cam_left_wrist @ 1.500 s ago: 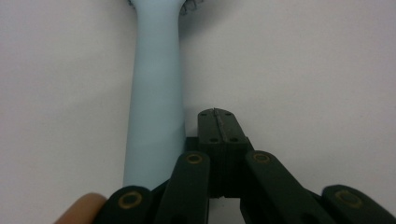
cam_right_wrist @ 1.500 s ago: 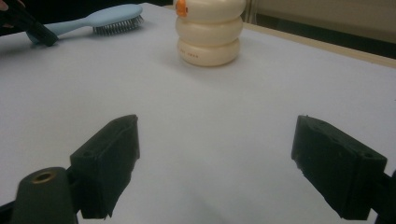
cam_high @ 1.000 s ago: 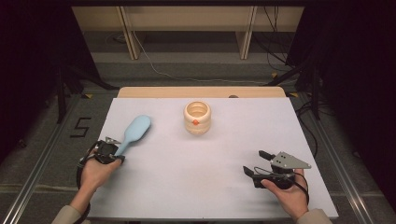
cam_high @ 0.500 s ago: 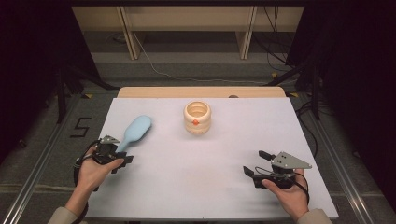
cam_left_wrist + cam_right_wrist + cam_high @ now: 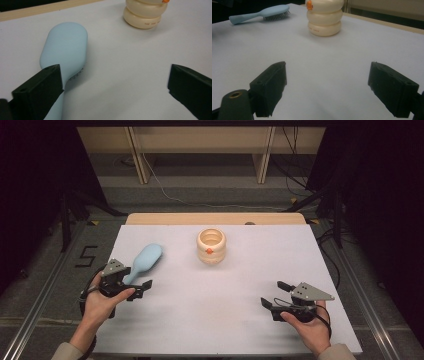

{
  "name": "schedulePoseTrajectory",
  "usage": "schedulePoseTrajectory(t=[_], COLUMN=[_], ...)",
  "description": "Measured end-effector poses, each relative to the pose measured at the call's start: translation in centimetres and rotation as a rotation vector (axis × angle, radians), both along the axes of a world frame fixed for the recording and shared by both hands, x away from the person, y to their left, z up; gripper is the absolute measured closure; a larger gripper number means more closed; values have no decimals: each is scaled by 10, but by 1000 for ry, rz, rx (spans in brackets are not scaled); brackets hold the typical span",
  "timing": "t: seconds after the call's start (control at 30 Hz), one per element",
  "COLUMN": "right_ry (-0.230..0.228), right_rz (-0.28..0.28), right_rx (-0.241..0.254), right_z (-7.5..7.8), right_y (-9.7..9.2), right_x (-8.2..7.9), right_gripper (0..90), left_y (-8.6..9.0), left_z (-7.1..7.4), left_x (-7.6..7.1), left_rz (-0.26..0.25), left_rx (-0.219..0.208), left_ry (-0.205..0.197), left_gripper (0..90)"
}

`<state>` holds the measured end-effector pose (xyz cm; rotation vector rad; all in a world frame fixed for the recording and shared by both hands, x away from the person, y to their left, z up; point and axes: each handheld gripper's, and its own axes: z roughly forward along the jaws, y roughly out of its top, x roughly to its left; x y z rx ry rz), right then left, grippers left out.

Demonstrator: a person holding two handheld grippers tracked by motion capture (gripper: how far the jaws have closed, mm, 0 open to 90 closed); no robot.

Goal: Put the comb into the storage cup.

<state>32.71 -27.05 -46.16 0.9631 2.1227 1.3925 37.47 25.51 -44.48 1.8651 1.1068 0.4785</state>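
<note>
High view: the left gripper, its jaws just opened wide, has let go of the light-blue hairbrush, which lies bristles-down on the white table, its handle beside one jaw. Placement appears done; withdrawal remains. The right gripper rests open.

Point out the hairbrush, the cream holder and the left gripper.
hairbrush (image 5: 146, 258): high view, on the back of its head.
cream holder (image 5: 211, 247): high view, on its ribbed side wall.
left gripper (image 5: 113, 85): left gripper view, midway between its open jaw tips.
</note>
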Motion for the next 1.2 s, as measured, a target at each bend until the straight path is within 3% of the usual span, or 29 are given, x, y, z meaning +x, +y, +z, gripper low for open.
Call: schedulePoseTrajectory(t=[0.17, 0.4, 0.5, 0.7, 0.77, 0.87, 1.03, 1.2], right_ry=[-5, -6, -7, -7, -6, -5, -7, -2], right_rz=[-3, -2, -7, -17, -21, -23, -30, -27], right_rx=[3, -1, -5, -1, -1, -4, 2, -7], right_z=[0, 0, 1, 1, 1, 1, 1, 1], right_y=[0, 0, 1, 0, -1, 0, -2, -1], right_x=[0, 0, -1, 0, 0, 0, -1, -1], right_gripper=[161, 161, 161, 161, 161, 161, 161, 161], left_y=[0, 4, 7, 13, 15, 16, 18, 15], left_z=[0, 7, 12, 14, 14, 15, 17, 16], left_x=[1, 2, 5, 12, 20, 29, 45, 58], left_rz=[30, -17, 22, 70, 84, 101, 128, 113], left_rx=[4, 48, 82, 107, 135, 211, 248, 311], left_ry=[-11, -4, 29, 58, 88, 149, 205, 278], left_gripper=[0, 0, 11, 28, 35, 60, 94, 129])
